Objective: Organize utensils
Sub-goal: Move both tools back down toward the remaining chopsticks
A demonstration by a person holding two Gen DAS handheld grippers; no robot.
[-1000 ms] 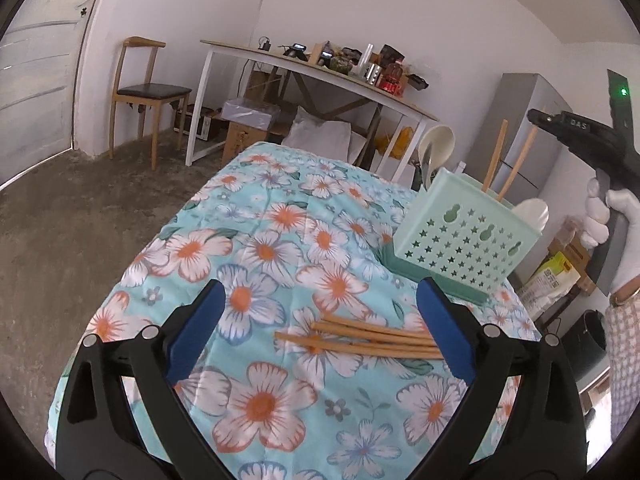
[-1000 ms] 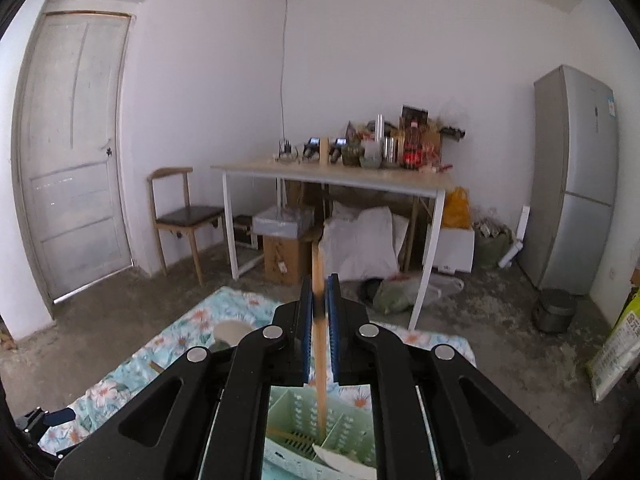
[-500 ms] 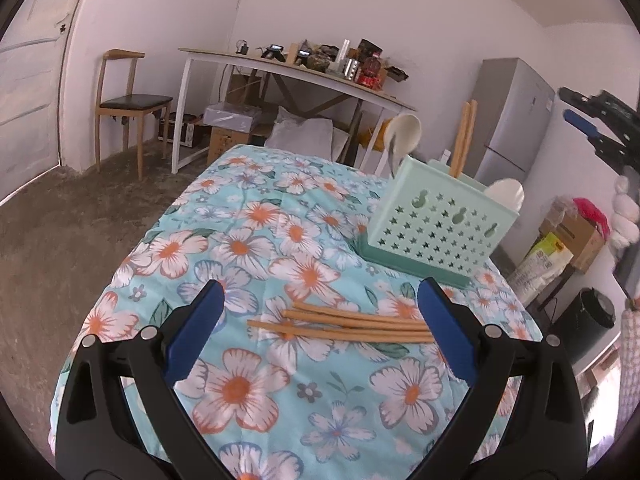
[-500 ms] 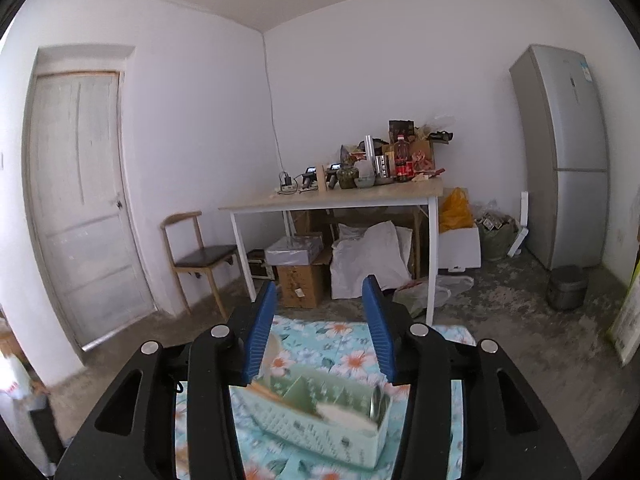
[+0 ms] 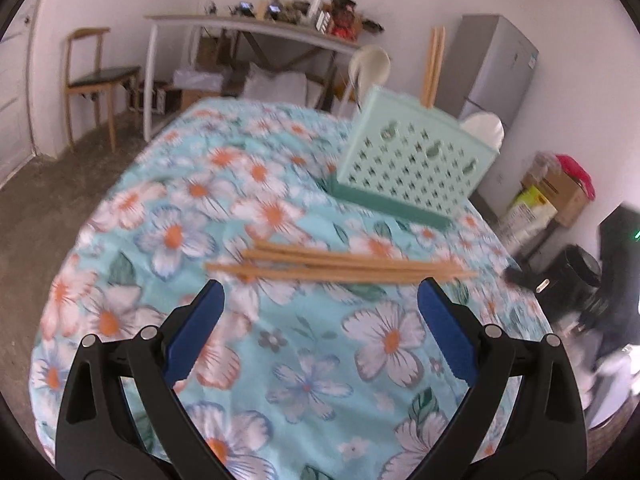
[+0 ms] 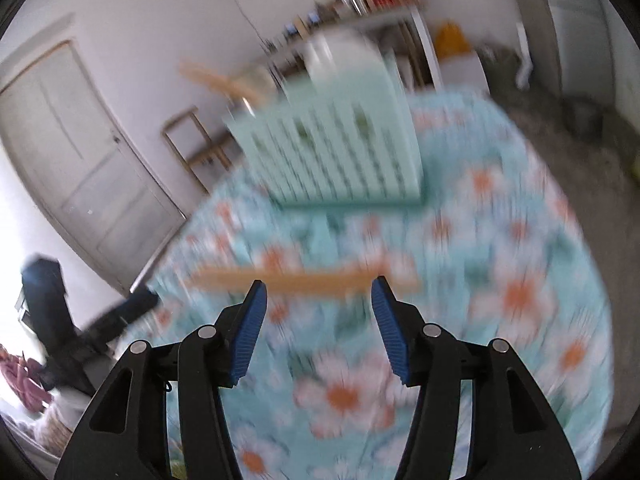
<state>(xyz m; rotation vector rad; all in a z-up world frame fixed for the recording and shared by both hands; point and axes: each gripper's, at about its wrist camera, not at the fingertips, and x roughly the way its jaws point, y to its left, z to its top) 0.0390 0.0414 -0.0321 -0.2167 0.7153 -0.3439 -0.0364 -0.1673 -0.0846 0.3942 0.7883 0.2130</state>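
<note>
A turquoise cloth (image 5: 304, 360) with white-and-orange flowers covers the desk. Ahead of the blue-padded black left gripper (image 5: 320, 304) lie tan chopsticks (image 5: 340, 266); beyond, a mint-green perforated basket (image 5: 412, 168).

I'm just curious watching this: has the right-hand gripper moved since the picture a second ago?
Yes. It was above the green basket pinching a chopstick; now the right gripper has dropped below the basket, its jaws have just been opening and stand empty near the loose chopsticks.

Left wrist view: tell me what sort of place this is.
Probably a plain room in a home, used for both eating and storage: a floral tablecloth with chopsticks, a grey fridge, and a cluttered side table beside a wooden chair.
</note>
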